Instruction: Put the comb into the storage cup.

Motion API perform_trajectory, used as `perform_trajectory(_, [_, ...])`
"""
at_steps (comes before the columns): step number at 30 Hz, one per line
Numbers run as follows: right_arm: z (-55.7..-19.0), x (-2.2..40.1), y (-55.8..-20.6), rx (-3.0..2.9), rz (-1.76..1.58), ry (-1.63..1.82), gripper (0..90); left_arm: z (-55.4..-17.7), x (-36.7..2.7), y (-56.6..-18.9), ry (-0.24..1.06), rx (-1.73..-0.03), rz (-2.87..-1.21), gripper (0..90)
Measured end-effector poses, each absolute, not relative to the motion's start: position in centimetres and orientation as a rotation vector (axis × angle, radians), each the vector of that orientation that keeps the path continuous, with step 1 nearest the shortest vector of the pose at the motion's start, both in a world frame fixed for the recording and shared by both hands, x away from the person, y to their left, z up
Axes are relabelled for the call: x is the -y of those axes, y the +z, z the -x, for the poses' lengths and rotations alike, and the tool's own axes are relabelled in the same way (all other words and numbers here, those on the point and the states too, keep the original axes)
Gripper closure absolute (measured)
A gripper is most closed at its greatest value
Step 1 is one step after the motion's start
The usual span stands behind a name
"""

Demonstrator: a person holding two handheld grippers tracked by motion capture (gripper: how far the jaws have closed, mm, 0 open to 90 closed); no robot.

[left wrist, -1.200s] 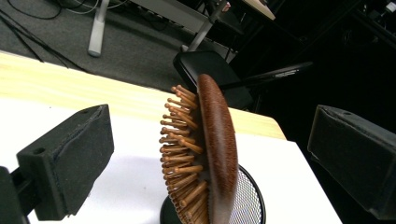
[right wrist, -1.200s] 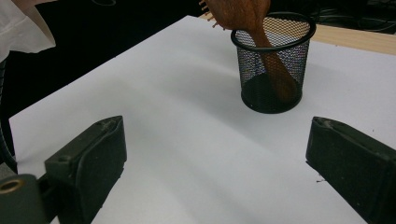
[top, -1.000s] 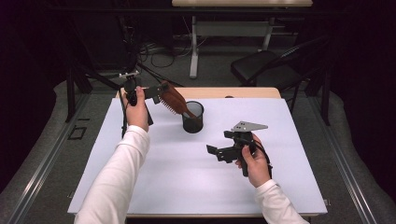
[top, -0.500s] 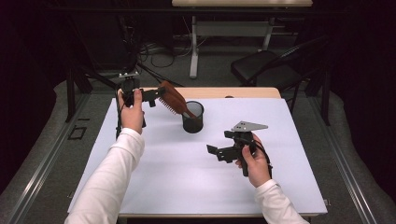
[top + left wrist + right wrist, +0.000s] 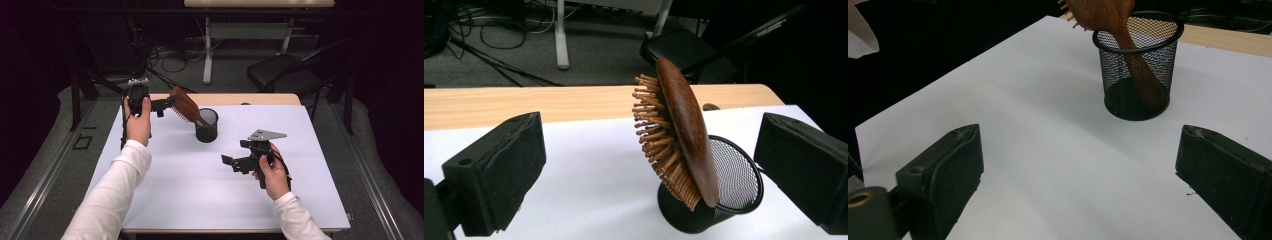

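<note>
No brand, label or readable writing appears on anything here.

A white table cover [image 5: 200,195], smooth and matte, lies over a pale wooden table [image 5: 260,99] whose bare edge runs across the upper middle of the high view. In the upper centre of that view stands a black wire-mesh cup [image 5: 206,125], round and open-topped. A wooden hairbrush [image 5: 185,106] stands in it handle down, its oval head leaning up and to the left above the rim. The brush back is dark, glossy and grained; its pale wooden pins have rounded tips.

The left gripper [image 5: 167,104], upper left in the high view, is held in the person's left hand [image 5: 137,120], white sleeve below. In the left gripper view its blocky black padded jaws stand wide apart at the frame's sides, with the brush head between them but touching neither.

The right gripper [image 5: 226,161], lower right of centre, is held in the right hand [image 5: 272,172] and carries a grey three-cornered plate. Its jaws are also spread wide, holding nothing, above bare white cover, with the cup beyond them at the upper right of its view.
</note>
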State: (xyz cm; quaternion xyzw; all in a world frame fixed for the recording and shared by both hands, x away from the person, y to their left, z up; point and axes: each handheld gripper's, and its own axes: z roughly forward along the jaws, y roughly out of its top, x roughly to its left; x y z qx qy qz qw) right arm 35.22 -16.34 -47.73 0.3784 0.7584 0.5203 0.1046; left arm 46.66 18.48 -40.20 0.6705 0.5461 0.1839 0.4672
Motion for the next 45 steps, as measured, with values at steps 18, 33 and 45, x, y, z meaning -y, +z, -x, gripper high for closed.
perform_trajectory(18, [-34.7,16.6,-46.9,-2.218,-1.089,1.511,0.0,-43.9,-19.4,-39.9,0.437,-1.257,-1.723,0.9])
perform_trajectory(33, [-34.8,17.5,-46.1,-2.174,-1.158,1.496,0.0,-41.0,-20.0,-39.6,0.389,-1.181,-1.787,3.3])
perform_trajectory(45, [-34.0,17.1,-45.5,-2.194,-1.118,1.469,0.0,-38.3,-20.1,-39.2,0.365,-1.085,-1.82,4.6])
